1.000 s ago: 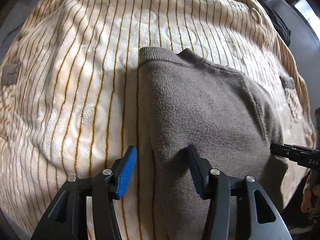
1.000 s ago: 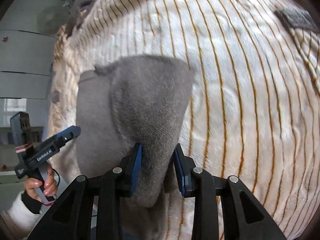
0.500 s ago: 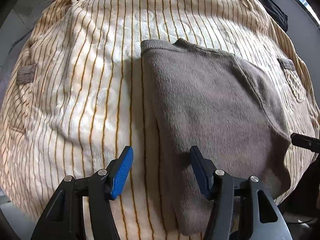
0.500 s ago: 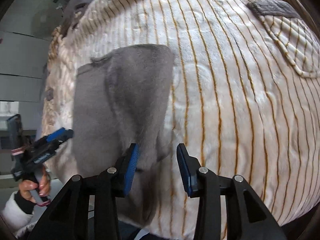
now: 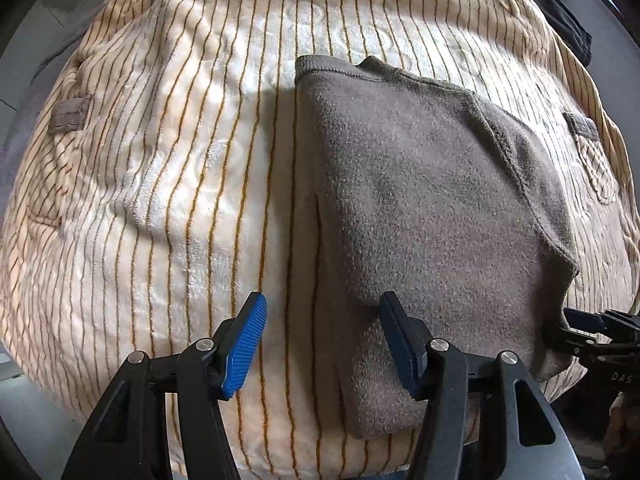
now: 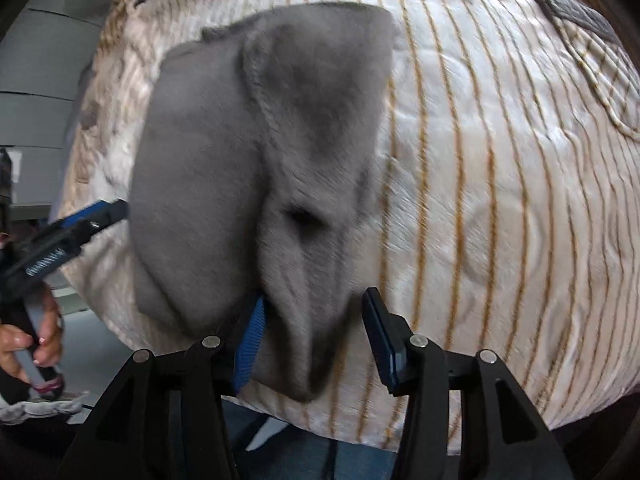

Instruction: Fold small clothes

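Note:
A small grey-brown fleece garment [image 5: 420,200] lies folded on a cream blanket with thin orange stripes [image 5: 180,160]. My left gripper [image 5: 320,340] hovers open over the garment's near left edge, pressing on nothing. In the right wrist view the garment [image 6: 248,152] is blurred. My right gripper [image 6: 316,340] has its jaws opening around a loose fold of the near corner. The cloth brushes the blue left pad [image 6: 250,344], and the right pad stands clear. The right gripper [image 5: 592,336] also shows at the garment's right edge in the left wrist view.
The blanket [image 6: 500,200] bulges like a cushion and drops off at its near edge. Grey fabric tabs [image 5: 68,114] and a stitched pocket [image 5: 596,168] sit on it. A dark cloth [image 5: 568,28] lies at the far right. A hand [image 6: 32,344] holds the left gripper [image 6: 80,224].
The right gripper's jaws have spread and released the garment corner they pinched a second ago, and the gripper has shifted sideways. The left gripper stays open and has pulled back a little.

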Motion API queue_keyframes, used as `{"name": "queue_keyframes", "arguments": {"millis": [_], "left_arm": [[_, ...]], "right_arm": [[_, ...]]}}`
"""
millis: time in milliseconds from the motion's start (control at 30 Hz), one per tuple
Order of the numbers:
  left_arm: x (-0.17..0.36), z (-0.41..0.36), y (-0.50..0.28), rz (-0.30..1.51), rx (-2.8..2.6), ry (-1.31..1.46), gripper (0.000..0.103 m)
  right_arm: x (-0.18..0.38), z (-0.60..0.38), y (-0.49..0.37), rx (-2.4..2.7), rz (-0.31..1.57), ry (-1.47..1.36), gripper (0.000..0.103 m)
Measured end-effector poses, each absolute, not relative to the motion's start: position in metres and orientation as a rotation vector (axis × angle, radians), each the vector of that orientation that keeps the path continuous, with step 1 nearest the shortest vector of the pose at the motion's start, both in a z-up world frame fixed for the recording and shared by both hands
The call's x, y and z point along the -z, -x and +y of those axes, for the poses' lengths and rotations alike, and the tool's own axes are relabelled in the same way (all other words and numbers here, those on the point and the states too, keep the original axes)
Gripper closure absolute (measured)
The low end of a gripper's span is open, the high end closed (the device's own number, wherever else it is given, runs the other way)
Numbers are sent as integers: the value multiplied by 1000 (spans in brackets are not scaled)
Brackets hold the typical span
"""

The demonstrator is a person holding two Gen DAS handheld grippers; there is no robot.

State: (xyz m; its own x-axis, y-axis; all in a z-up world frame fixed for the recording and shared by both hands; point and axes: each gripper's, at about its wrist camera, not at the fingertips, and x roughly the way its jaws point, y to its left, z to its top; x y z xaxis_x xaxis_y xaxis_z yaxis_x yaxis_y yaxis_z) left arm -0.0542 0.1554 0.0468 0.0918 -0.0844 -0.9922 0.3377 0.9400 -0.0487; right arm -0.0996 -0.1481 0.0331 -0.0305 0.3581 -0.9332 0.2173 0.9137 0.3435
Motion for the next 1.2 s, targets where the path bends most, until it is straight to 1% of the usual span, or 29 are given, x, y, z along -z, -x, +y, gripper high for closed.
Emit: {"name": "queue_keyframes", "arguments": {"millis": [200, 533, 567, 600, 633, 767, 833, 867, 900, 1067, 1100, 1133, 1167, 1200], "left_arm": [[-48, 154, 56, 1449, 315, -233, 43], [-52, 153, 56, 1448, 310, -244, 42], [-53, 153, 57, 1449, 307, -240, 32], [-53, 153, 57, 1450, 308, -236, 8], [-56, 154, 57, 1437, 309, -224, 2], [-65, 154, 58, 1411, 313, -230, 1], [-67, 153, 58, 1415, 307, -238, 1], [-67, 152, 57, 1417, 302, -243, 1], [-68, 152, 56, 1419, 292, -248, 1], [-79, 150, 51, 1404, 264, -231, 1], [-83, 148, 51, 1390, 253, -236, 1], [-84, 148, 50, 1380, 248, -240, 1], [-86, 148, 49, 1373, 243, -244, 1], [-88, 147, 49, 1368, 241, -243, 1]], "right_arm": [[-40, -164, 109, -74, 1614, -479, 40], [-67, -178, 97, -51, 1563, -466, 39], [-70, -178, 95, -49, 1556, -466, 39], [-71, -178, 94, -47, 1553, -467, 39], [-73, -178, 92, -45, 1547, -472, 39], [-80, -177, 84, -39, 1526, -486, 39], [-81, -175, 80, -29, 1523, -483, 34], [-82, -174, 78, -28, 1521, -484, 28], [-83, -172, 76, -25, 1516, -485, 25], [-91, -156, 60, 20, 1495, -436, 21], [-93, -153, 57, 30, 1487, -427, 11], [-96, -149, 53, 36, 1473, -419, 8], [-98, -146, 51, 38, 1465, -412, 0], [-99, -142, 49, 39, 1460, -405, 0]]}}
